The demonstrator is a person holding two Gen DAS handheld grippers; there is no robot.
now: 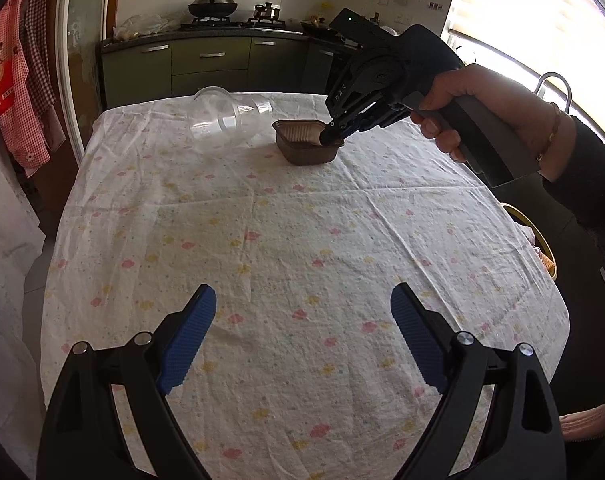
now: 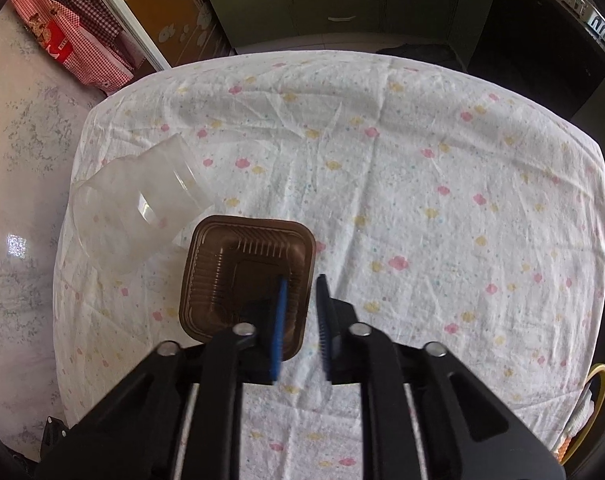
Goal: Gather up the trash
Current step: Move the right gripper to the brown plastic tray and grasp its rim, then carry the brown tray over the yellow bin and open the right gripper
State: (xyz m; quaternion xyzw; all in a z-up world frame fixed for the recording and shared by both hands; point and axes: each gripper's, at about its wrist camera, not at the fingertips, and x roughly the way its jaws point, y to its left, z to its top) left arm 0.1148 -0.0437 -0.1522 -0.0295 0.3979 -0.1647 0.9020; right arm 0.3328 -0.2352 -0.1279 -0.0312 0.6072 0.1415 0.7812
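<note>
A brown plastic tray stands on the floral tablecloth at the far side of the table. It also shows in the right wrist view. My right gripper straddles the tray's right wall, one finger inside and one outside, with a narrow gap between the pads; it has not closed on the wall. The left wrist view shows the right gripper at the tray's rim. A clear plastic cup lies on its side left of the tray, also in the right wrist view. My left gripper is wide open and empty over the near part of the table.
A kitchen counter with a wok runs behind the table. Red checked cloths hang at the left. A yellow-rimmed basket sits low beyond the table's right edge.
</note>
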